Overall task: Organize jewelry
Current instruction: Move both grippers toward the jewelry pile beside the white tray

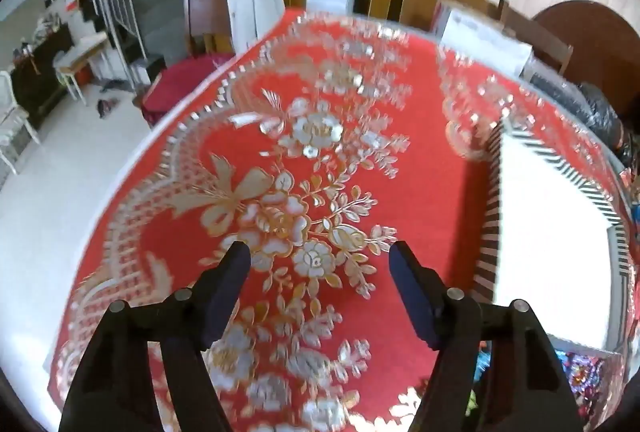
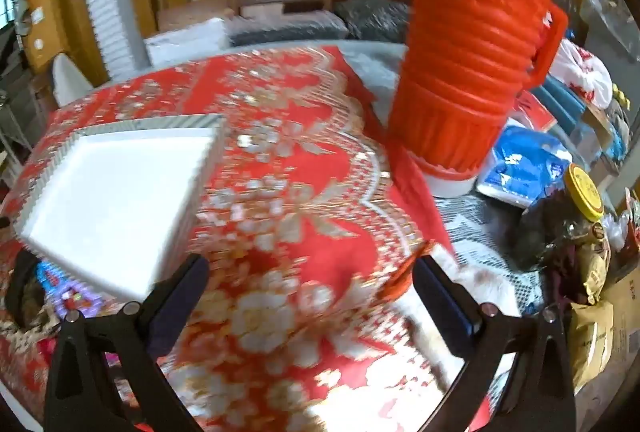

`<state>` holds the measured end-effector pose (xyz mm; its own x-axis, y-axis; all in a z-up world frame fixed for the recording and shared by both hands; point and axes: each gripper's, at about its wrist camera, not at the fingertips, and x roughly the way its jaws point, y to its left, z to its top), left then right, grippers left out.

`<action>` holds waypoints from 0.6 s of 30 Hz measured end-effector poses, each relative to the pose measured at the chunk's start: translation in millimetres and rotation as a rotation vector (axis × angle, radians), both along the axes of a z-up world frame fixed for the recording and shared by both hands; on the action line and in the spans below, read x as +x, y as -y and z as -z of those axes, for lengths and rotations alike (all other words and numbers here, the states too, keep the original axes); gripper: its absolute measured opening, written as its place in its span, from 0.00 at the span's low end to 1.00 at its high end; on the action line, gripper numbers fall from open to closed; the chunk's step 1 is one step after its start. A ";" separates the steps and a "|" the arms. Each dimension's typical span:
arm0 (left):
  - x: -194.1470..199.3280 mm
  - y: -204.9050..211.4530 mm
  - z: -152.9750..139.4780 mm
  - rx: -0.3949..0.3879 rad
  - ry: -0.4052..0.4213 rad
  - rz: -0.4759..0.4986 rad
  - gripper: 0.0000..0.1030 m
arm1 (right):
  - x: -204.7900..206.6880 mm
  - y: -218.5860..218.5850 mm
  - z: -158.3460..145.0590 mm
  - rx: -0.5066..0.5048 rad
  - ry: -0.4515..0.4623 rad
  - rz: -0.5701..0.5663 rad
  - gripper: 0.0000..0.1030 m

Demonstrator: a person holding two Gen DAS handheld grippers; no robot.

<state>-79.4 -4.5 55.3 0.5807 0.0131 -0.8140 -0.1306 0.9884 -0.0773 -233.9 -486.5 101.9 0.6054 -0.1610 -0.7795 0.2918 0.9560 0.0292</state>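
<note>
Left tool point(image 1: 320, 256): seen with its two dark fingers spread wide, angled down over the cloth; nothing is held between them.
Right tool point(image 2: 310, 272): likewise spread wide and tilted downward, with nothing pinched; only patterned cloth is seen in the gap.
Table point(image 2: 492, 228): covered for the most part by a red cloth point(image 1: 320, 160) printed with gold and white flowers; a lace-like cover is seen past the cloth's edge on the right of the right wrist view.
Tray point(image 1: 552, 232): a white, square tray with a black-and-white striped rim, laid flat on the cloth; it is seen to the right of the left tool and, in the right wrist view point(image 2: 116, 192), to the left of the right tool. Its inside is shown bare.
Jewelry point(image 1: 584, 380): a heap of small colourful, glittering pieces is glimpsed at the near edge of the tray, low at the right of the left wrist view; single items cannot be told apart.
Red flask point(image 2: 476, 44): stood upright near the cloth's far right corner, ribbed, with a handle.
Clutter: a yellow-lidded jar point(image 2: 584, 188) and blue packets point(image 2: 524, 164) are seen beside the flask.
Picture quality: both views are blurred.
</note>
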 end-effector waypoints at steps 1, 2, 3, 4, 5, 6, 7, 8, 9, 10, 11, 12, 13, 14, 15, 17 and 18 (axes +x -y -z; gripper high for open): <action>-6.7 2.9 -5.5 0.006 0.008 0.000 0.52 | -2.6 -11.5 -3.2 0.009 0.002 -0.016 1.00; -13.0 5.0 -10.5 0.005 0.015 0.005 0.52 | -5.2 -17.2 -4.5 0.013 0.006 -0.027 1.00; -18.9 8.5 -15.0 0.005 0.019 0.014 0.51 | -5.7 -23.7 -5.3 0.014 0.008 -0.038 1.00; -24.2 12.2 -19.0 0.008 0.021 0.022 0.51 | -7.4 -30.2 -8.0 0.019 0.011 -0.052 1.00; -29.1 15.7 -22.8 0.011 0.023 0.028 0.51 | -10.3 -36.5 -10.3 0.025 0.017 -0.066 1.00; -33.8 19.0 -26.6 0.014 0.028 0.032 0.51 | -12.0 -42.5 -13.1 0.031 0.023 -0.078 1.00; -38.3 23.1 -30.0 0.017 0.035 0.035 0.51 | -14.7 -47.8 -15.2 0.037 0.031 -0.087 1.00; -44.1 26.3 -33.3 0.021 0.042 0.038 0.51 | -17.5 -51.6 -17.7 0.044 0.040 -0.090 1.00; -47.8 29.4 -35.9 0.023 0.045 0.041 0.51 | -19.8 -54.6 -19.9 0.049 0.048 -0.098 1.00; -51.2 32.6 -38.1 0.024 0.044 0.046 0.51 | -20.4 -56.3 -20.0 0.053 0.049 -0.101 1.00; -54.7 35.5 -40.1 0.021 0.046 0.051 0.51 | -21.1 -59.5 -19.8 0.053 0.046 -0.104 1.00; -58.3 38.1 -42.2 0.020 0.051 0.055 0.51 | -22.4 -62.4 -19.9 0.054 0.040 -0.108 1.00; -63.2 41.5 -44.1 0.018 0.056 0.057 0.51 | -22.6 -66.2 -20.5 0.052 0.030 -0.111 1.00; -66.7 43.8 -45.9 0.018 0.063 0.059 0.51 | -22.6 -67.7 -21.9 0.054 0.024 -0.119 1.00; -69.7 46.2 -47.3 0.021 0.065 0.061 0.51 | -23.8 -70.4 -22.3 0.053 0.025 -0.128 1.00; -75.0 52.4 -50.1 0.029 0.062 0.062 0.51 | -25.6 -76.5 -24.5 0.052 0.021 -0.140 1.00; -77.0 55.7 -51.5 0.031 0.060 0.063 0.51 | -27.8 -79.8 -24.8 0.058 0.023 -0.148 1.00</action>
<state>-156.4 -60.1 106.8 0.6288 -0.0006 -0.7775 -0.0644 0.9965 -0.0528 -261.7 -406.6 126.7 0.6370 -0.0238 -0.7705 0.1467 0.9850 0.0908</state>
